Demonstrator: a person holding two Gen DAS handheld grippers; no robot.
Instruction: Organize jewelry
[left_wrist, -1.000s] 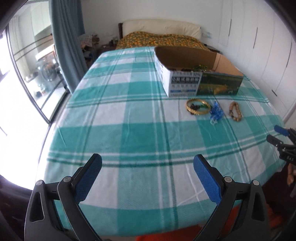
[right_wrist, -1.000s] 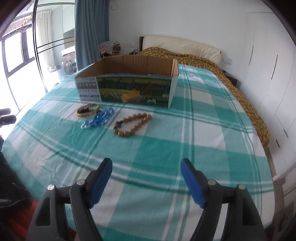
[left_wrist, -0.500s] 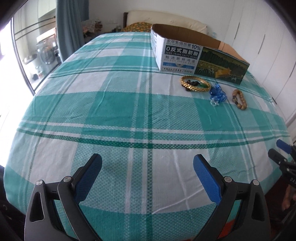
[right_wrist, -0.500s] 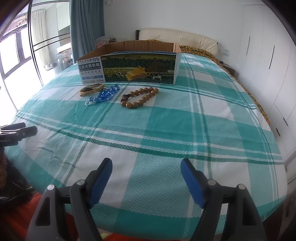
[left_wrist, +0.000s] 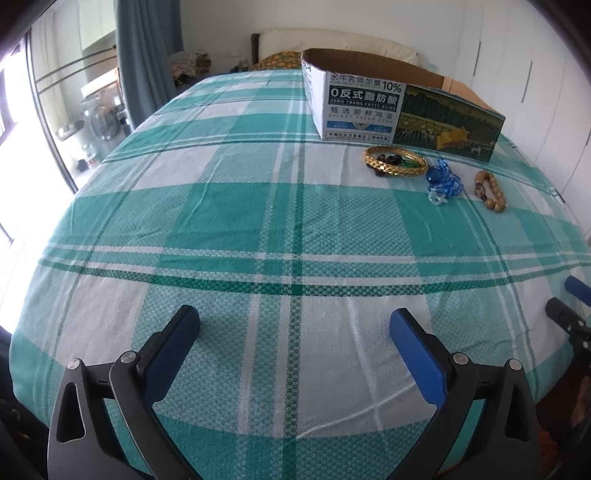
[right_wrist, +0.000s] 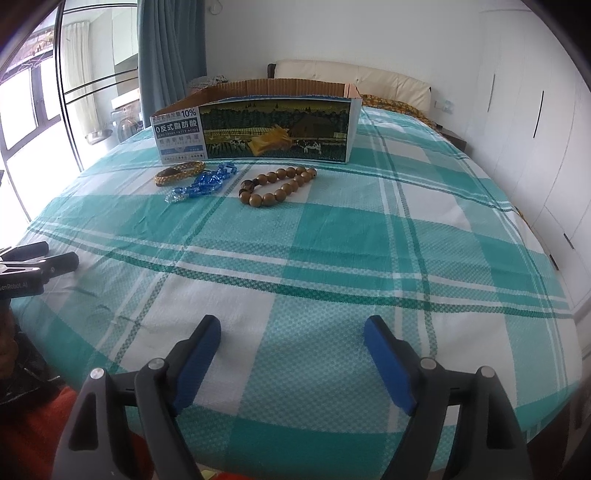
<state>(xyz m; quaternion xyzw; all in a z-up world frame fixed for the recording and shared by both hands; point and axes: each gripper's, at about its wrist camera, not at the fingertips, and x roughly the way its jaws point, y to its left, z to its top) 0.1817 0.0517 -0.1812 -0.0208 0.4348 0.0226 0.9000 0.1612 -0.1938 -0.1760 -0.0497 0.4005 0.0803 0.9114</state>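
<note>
While both the left gripper (left_wrist: 295, 325) and right gripper (right_wrist: 291, 332) gape empty, gold bangle (left_wrist: 395, 160), blue bead bracelet (left_wrist: 441, 181) and wooden bead bracelet (left_wrist: 489, 188) lie before the cardboard box (left_wrist: 406, 110).

Teal-and-white checked bedspread (left_wrist: 258, 206) (wrinkled near the foot), blue-grey curtain (right_wrist: 170, 40), cream padded headboard (right_wrist: 369, 79), white wardrobe doors (right_wrist: 524, 122).

Three bracelets (right_wrist: 278, 185) lie on the bed (right_wrist: 332, 258) before the box (right_wrist: 258, 125).
</note>
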